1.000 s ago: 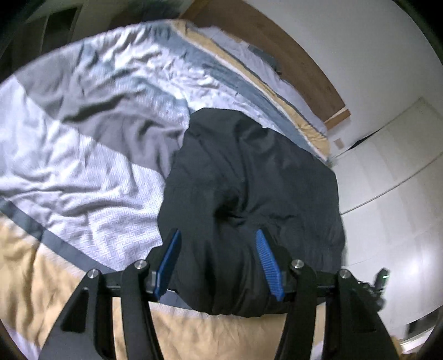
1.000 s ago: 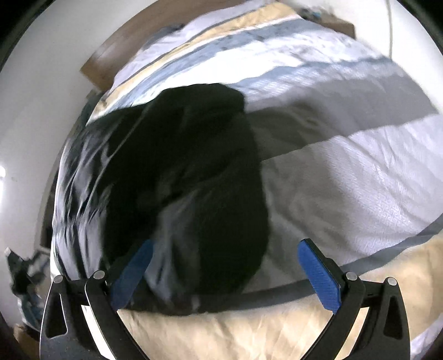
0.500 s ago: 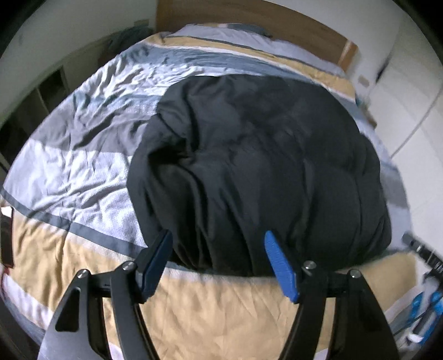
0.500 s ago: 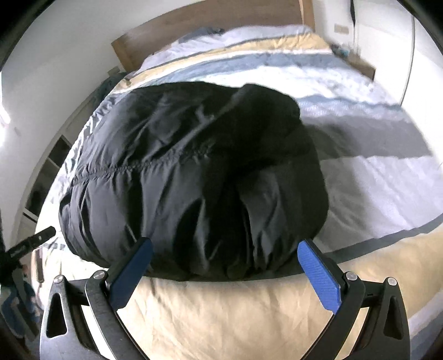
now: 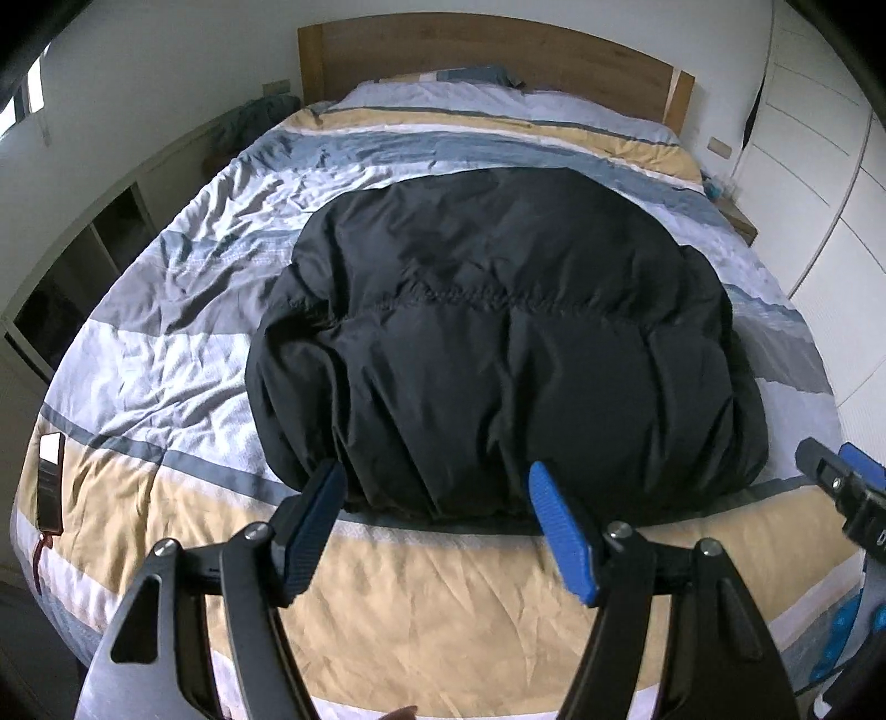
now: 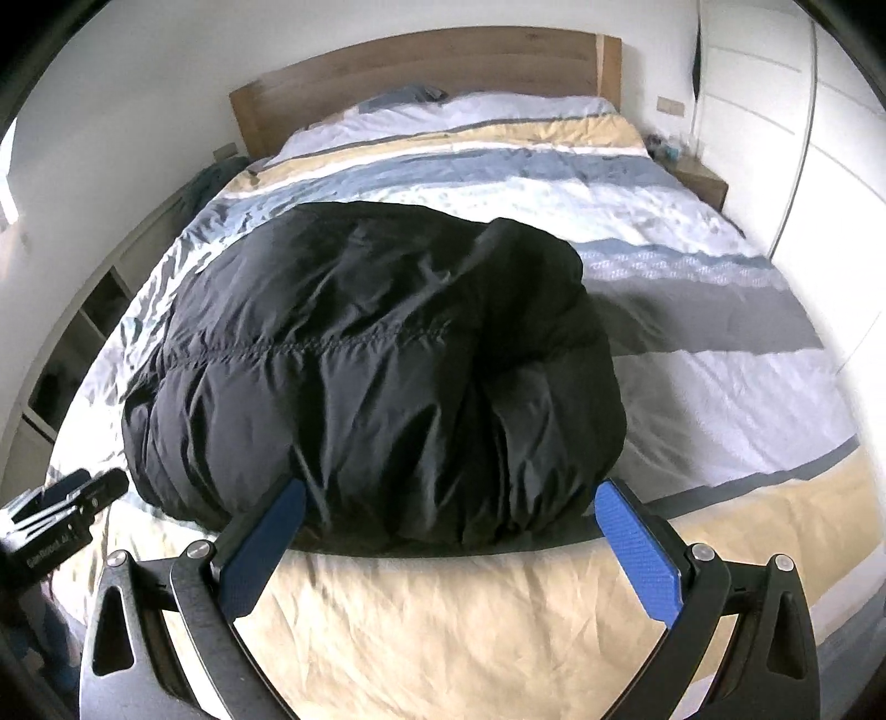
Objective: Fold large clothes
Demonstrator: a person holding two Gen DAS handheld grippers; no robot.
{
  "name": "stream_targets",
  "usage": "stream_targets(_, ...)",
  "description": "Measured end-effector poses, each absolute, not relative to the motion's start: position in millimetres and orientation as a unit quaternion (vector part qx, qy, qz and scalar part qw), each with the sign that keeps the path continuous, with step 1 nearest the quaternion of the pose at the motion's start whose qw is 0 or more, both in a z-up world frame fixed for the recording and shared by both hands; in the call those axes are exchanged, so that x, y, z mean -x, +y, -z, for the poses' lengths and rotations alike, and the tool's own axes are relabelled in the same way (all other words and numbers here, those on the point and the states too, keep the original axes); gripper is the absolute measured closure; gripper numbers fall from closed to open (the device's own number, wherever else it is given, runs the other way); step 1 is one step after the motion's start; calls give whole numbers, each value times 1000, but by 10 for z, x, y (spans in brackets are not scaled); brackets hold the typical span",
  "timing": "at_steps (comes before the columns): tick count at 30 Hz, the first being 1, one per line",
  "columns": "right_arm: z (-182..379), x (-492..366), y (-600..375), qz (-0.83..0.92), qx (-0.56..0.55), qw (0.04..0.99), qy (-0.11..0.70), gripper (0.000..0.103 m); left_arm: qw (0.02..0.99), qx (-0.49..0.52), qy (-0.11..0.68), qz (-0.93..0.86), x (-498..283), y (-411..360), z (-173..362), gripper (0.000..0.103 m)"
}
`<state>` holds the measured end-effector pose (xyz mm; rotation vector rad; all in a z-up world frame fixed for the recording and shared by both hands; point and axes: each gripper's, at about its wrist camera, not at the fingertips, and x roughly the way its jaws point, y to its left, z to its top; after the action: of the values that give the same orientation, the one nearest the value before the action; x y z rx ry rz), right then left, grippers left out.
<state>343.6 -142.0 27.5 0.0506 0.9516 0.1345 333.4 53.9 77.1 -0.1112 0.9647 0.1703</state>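
A black puffy jacket [image 5: 498, 343] lies folded in a rounded bundle on the striped bedspread [image 5: 183, 354]; it also shows in the right wrist view [image 6: 376, 376]. My left gripper [image 5: 437, 509] is open and empty, held above the tan stripe just short of the jacket's near edge. My right gripper [image 6: 451, 526] is open wide and empty, also just short of the near edge. Each gripper shows at the edge of the other's view: the right one [image 5: 841, 493], the left one [image 6: 61, 509].
A wooden headboard [image 5: 487, 50] and pillows stand at the far end. Open shelving [image 5: 83, 266] runs along the left wall and white wardrobe doors [image 5: 819, 183] along the right. A phone [image 5: 50, 482] lies on the bed's left edge. A nightstand [image 6: 698, 183] stands at the far right.
Both grippers have pulled back and up from the jacket towards the foot of the bed, levelling out; the whole bed and headboard are now in view. The jacket lies still.
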Motion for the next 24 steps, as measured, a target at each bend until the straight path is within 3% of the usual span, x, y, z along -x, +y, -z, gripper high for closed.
stream_targets(24,-285,-3294,-1427,-56,-2,891,451,1,877,26,474,-74,-3266,284,-711,35)
